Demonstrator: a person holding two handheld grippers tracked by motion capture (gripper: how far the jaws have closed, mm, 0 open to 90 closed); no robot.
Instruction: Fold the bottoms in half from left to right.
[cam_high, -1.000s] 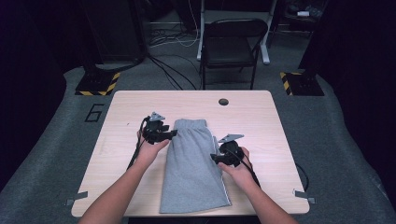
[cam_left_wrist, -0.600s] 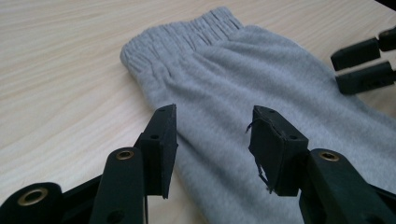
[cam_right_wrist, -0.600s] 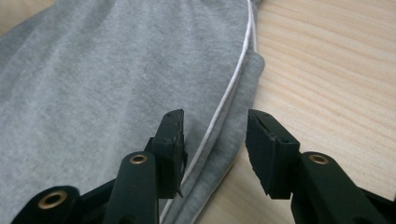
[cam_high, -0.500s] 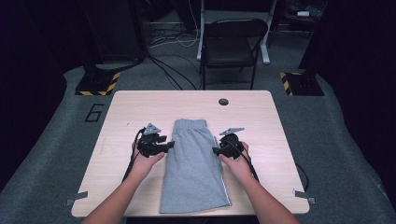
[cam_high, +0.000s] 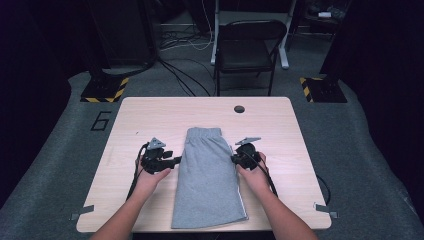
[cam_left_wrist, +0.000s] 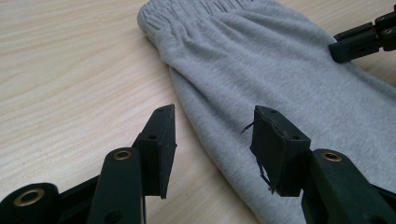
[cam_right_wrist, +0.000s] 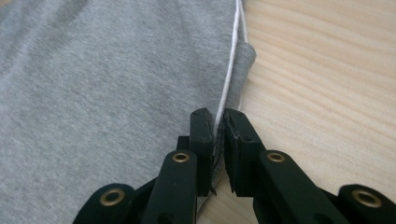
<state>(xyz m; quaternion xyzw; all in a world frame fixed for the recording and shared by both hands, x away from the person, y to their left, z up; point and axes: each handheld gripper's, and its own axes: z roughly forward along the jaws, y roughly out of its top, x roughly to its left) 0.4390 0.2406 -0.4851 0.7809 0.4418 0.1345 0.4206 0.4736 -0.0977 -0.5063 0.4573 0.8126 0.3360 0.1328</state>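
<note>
Between the right gripper's (cam_right_wrist: 215, 122) jaws, which have just been closing, sits only the piped side seam of the grey shorts (cam_high: 210, 180); so thin a pinch could slip when lifted. The left gripper's (cam_left_wrist: 212, 140) jaws stand spread astride the opposite edge, ungripped, so the shorts could drag crooked across the desk (cam_high: 140, 115).
</note>
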